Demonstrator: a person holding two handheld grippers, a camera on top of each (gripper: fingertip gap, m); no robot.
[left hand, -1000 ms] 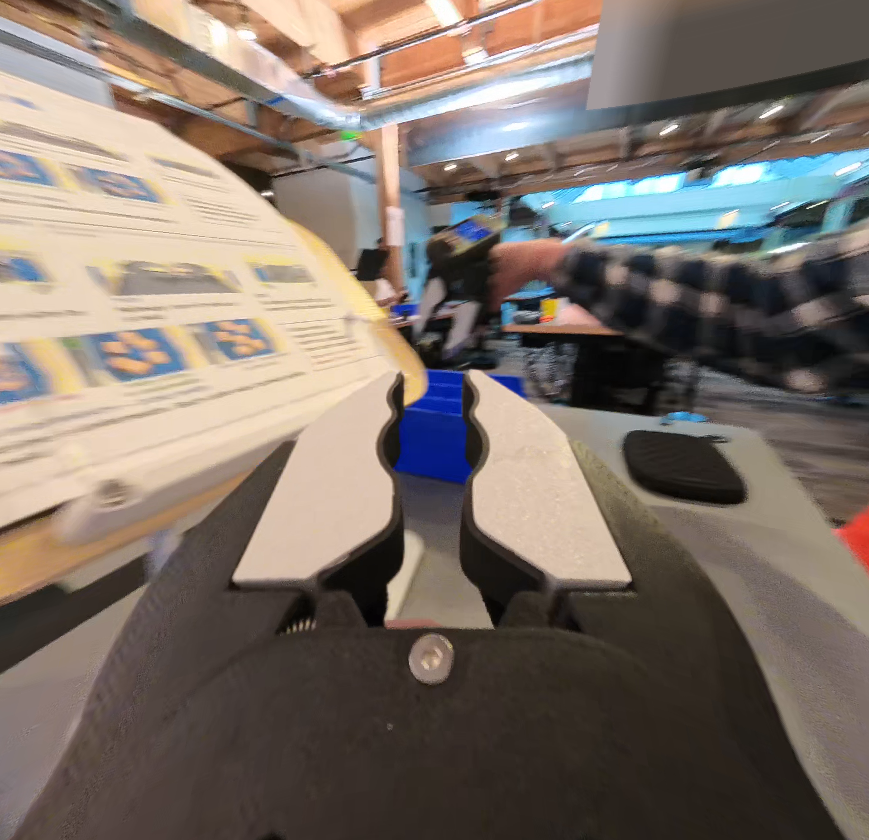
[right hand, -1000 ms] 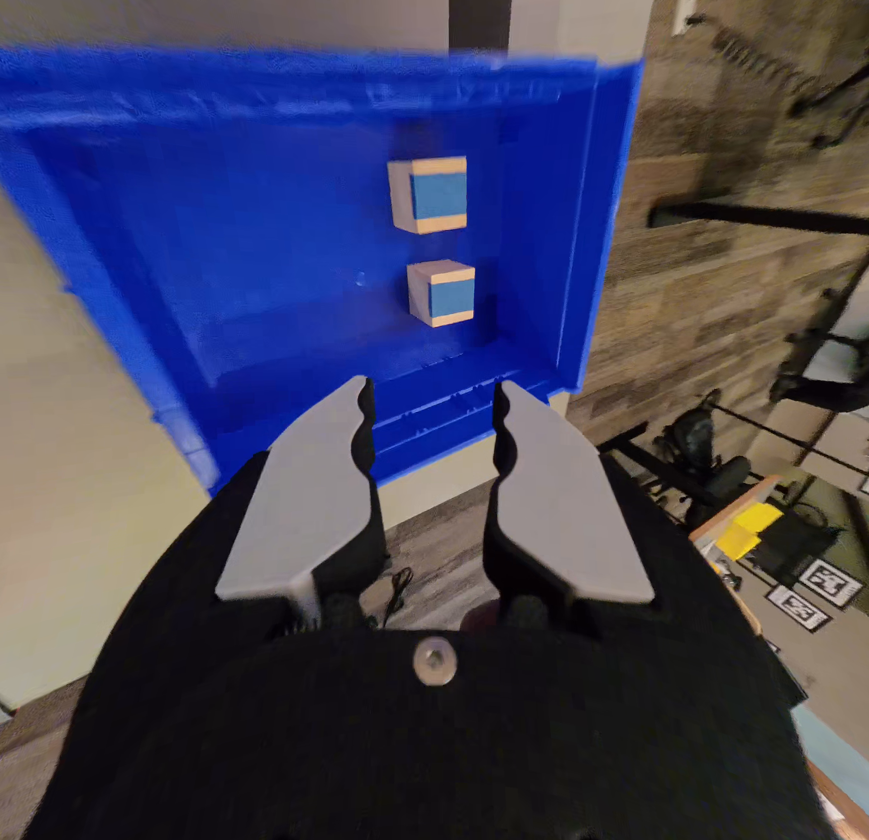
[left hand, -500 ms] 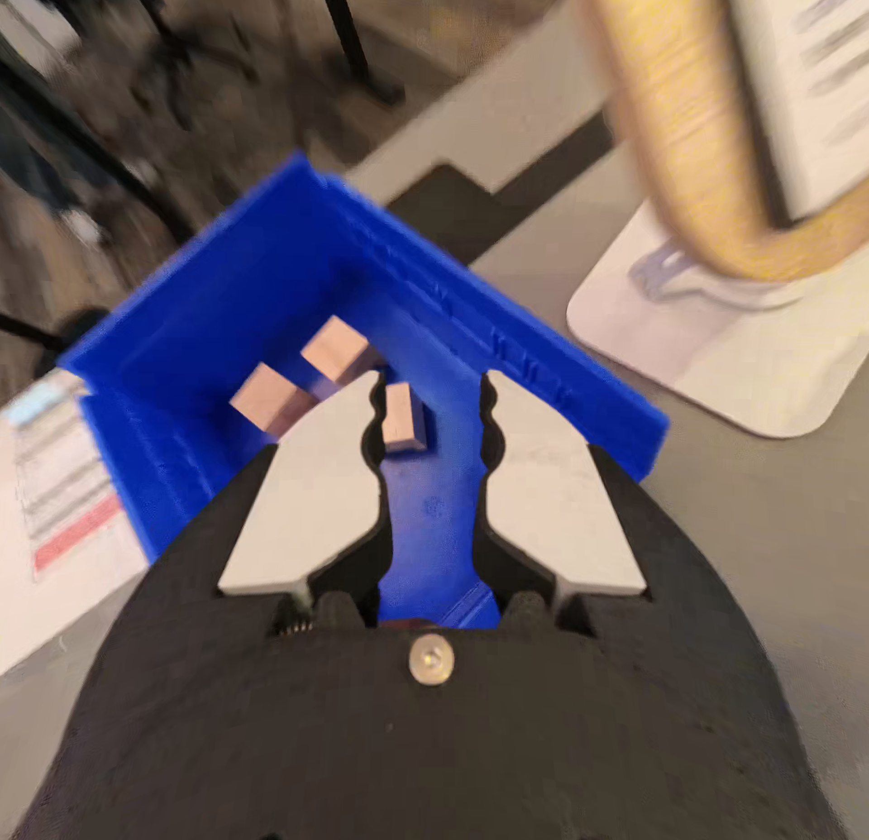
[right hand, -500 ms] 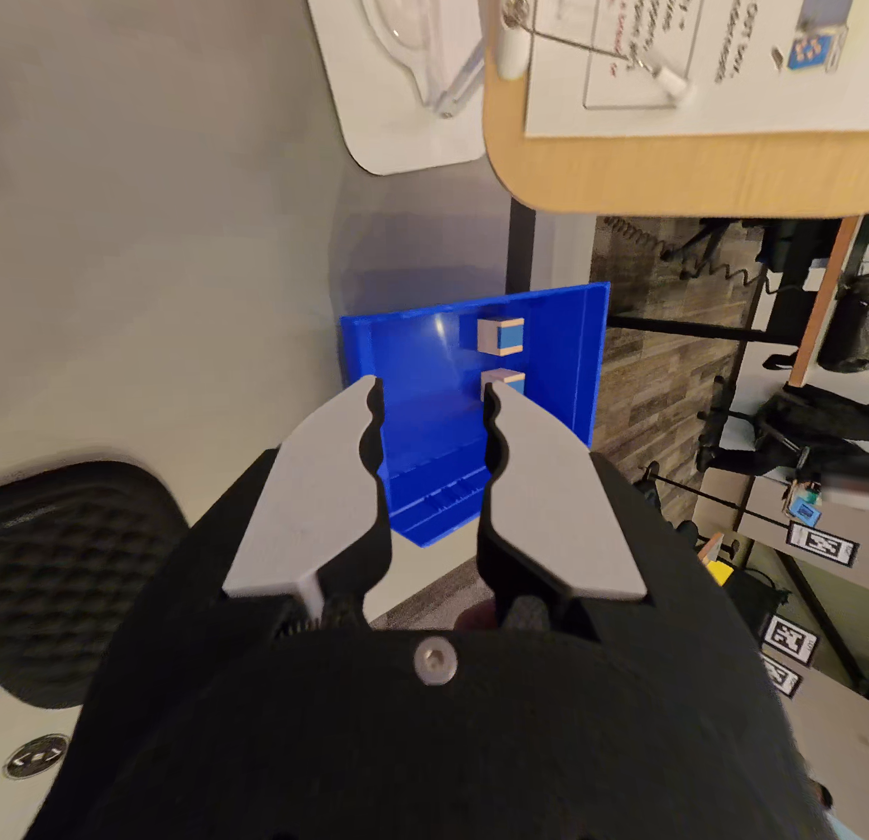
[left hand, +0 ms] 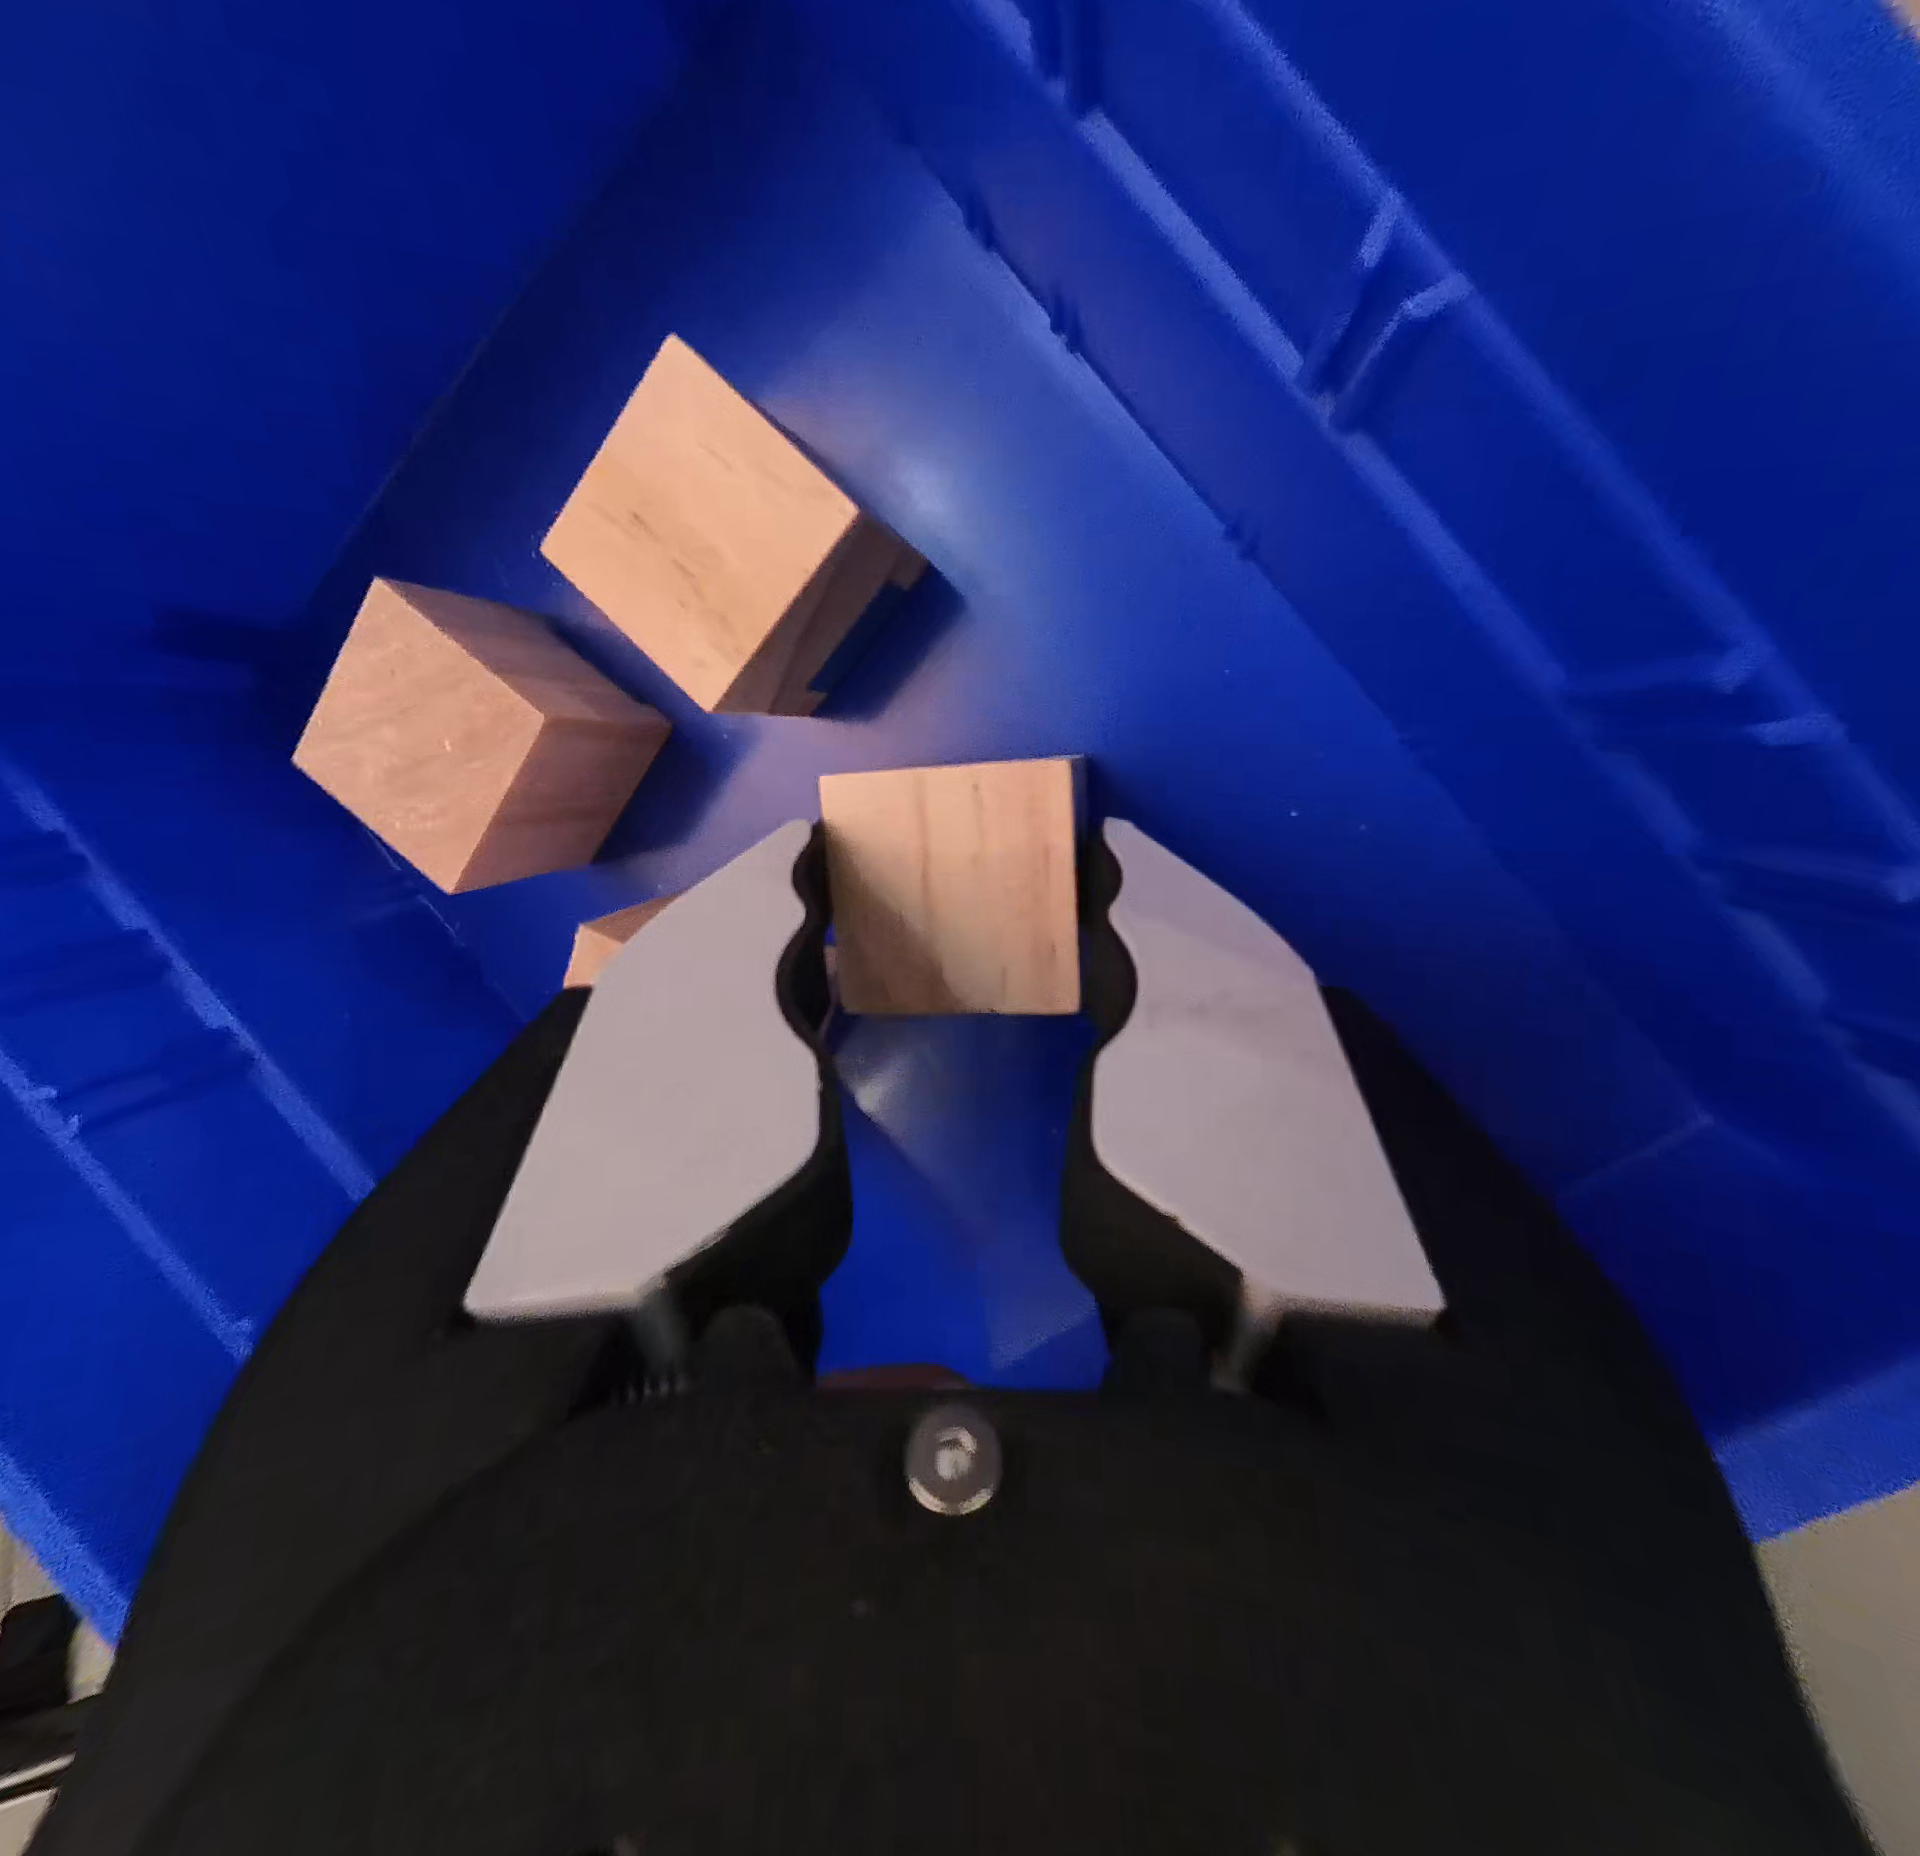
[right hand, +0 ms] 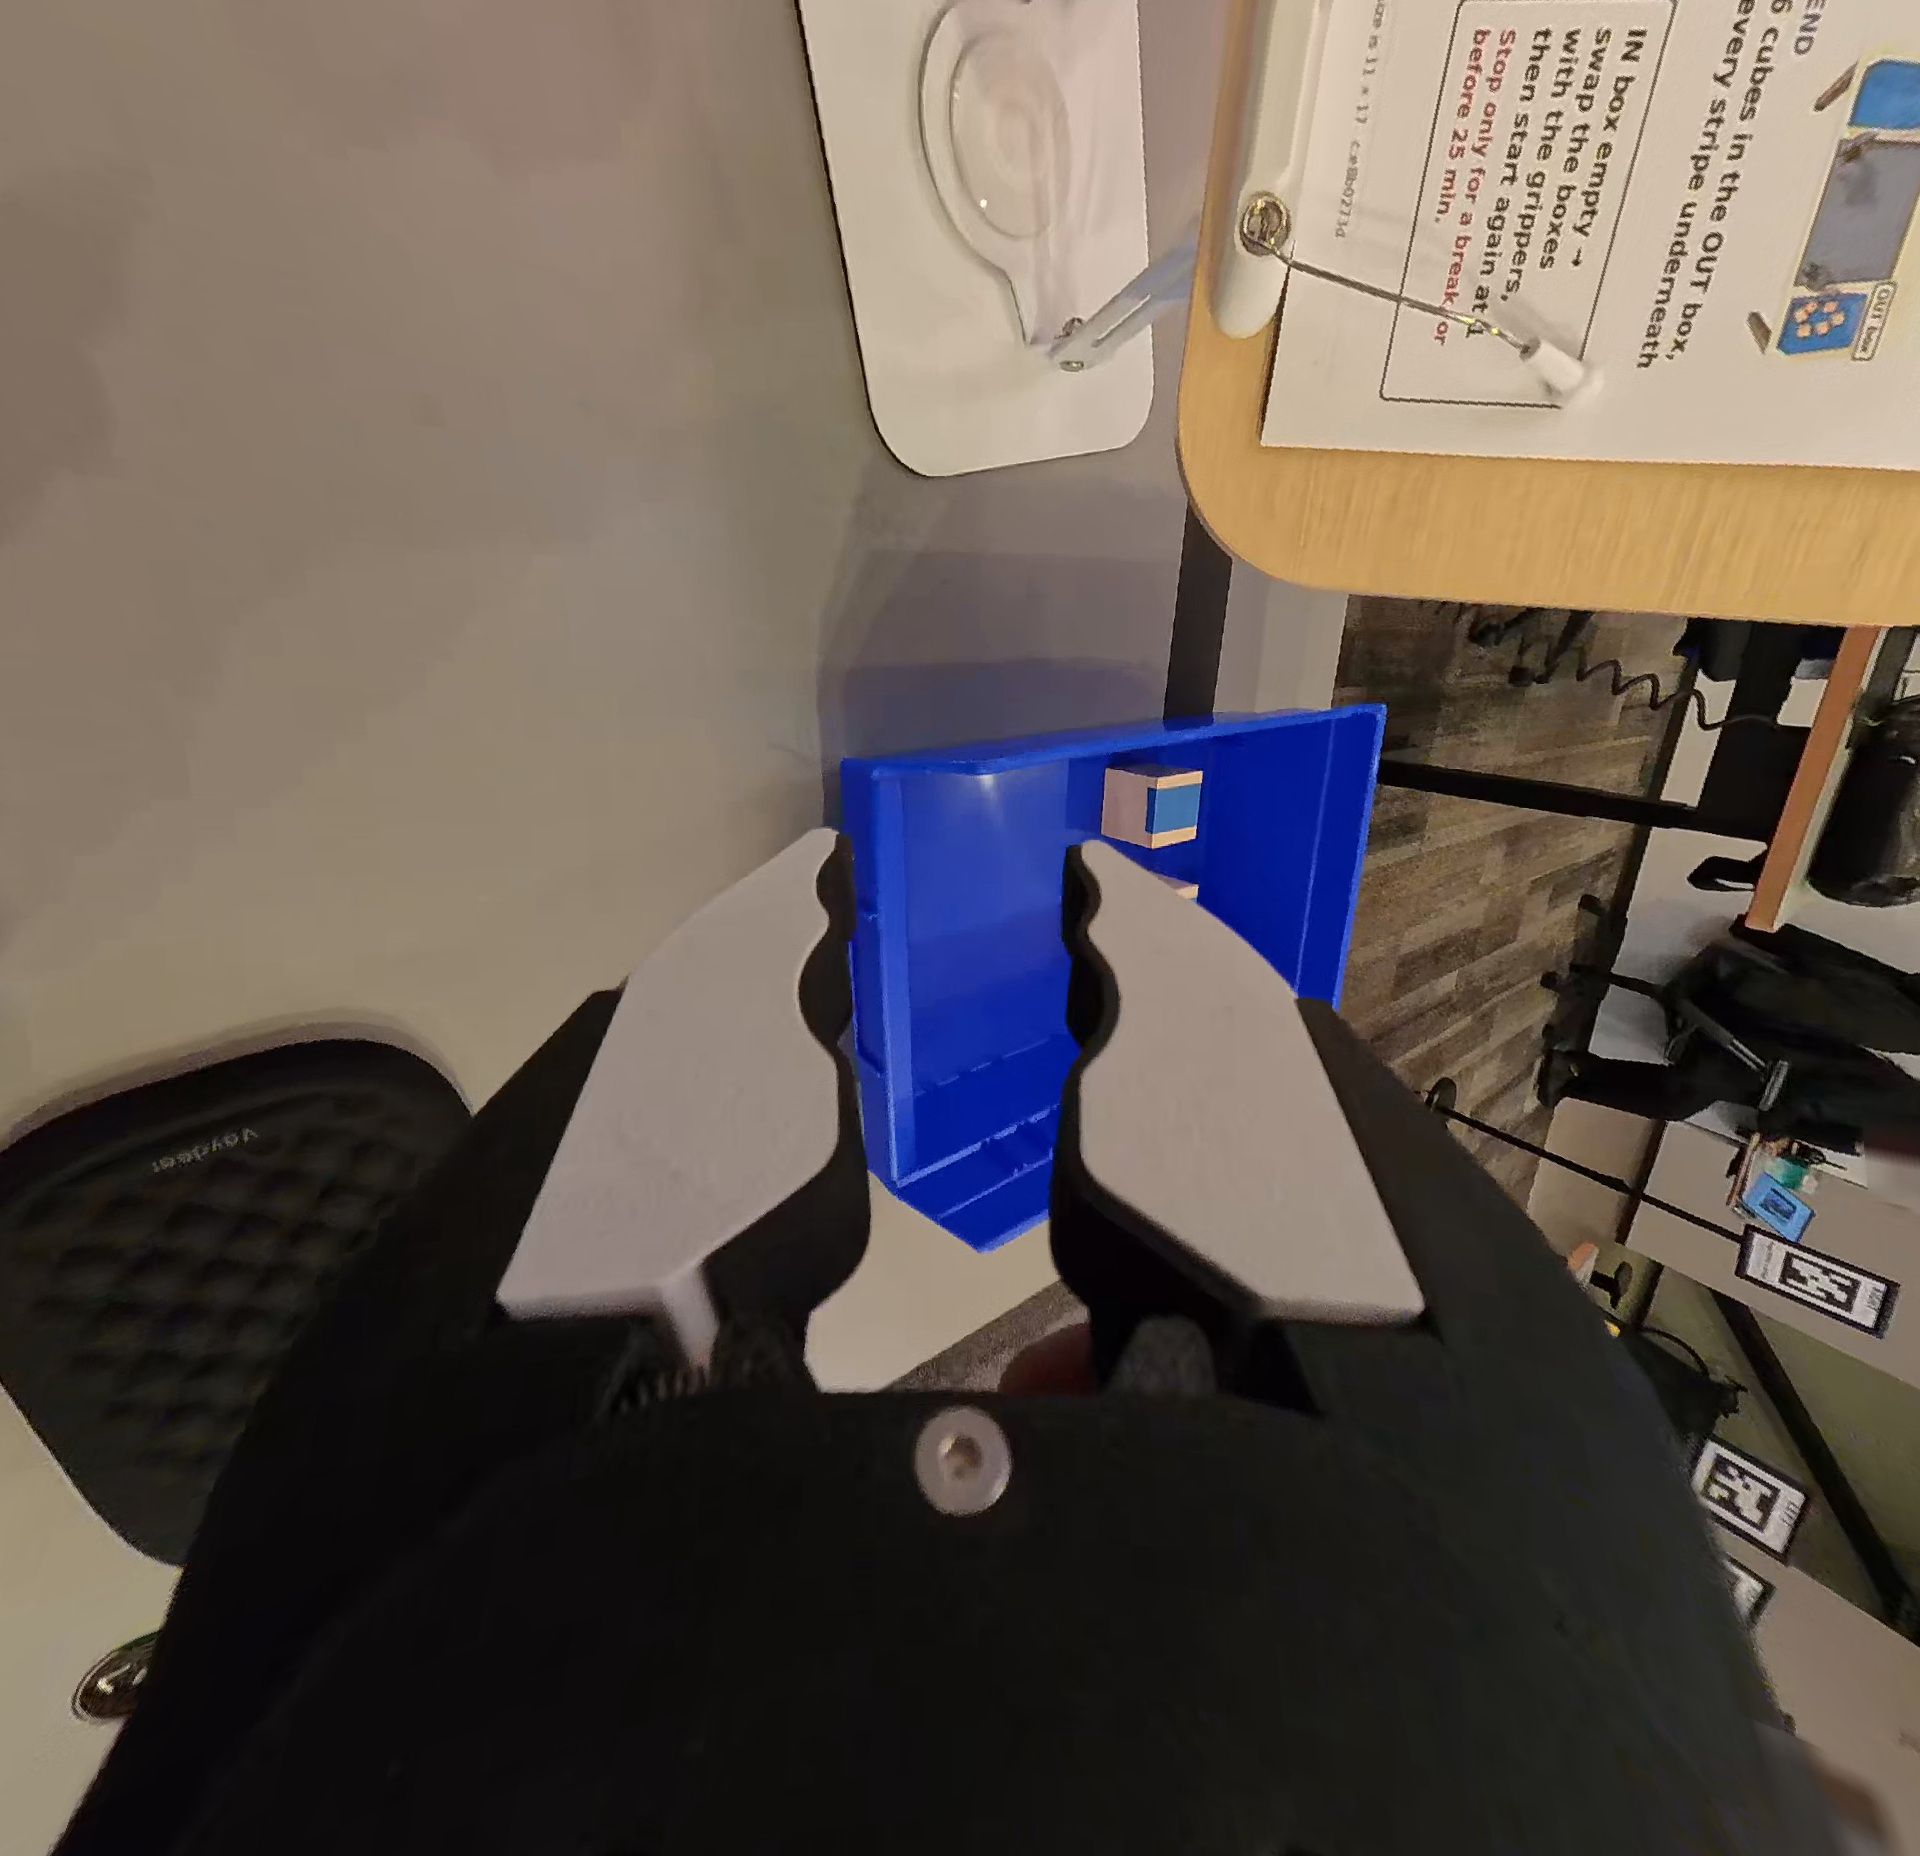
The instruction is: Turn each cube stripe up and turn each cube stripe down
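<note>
One plain wooden cube point(left hand: 954, 887) is being straddled, ungripped, by the left gripper point(left hand: 954, 876); other cubes point(left hand: 478, 736) are awaiting turning; the right gripper point(right hand: 951, 871) is being held open, empty.

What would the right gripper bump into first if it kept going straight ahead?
Probably the blue bin: the right gripper points into its open inside, near its left wall. The striped cube sits farther right. Depth is unclear.

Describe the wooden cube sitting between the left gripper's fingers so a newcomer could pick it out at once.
Look inside the blue bin in the left wrist view, where plain wooden cubes lie on its floor. The cube you want is the nearest one, between the grey fingers. Unlike the two tilted cubes up-left of it, it faces the camera squarely.
</note>
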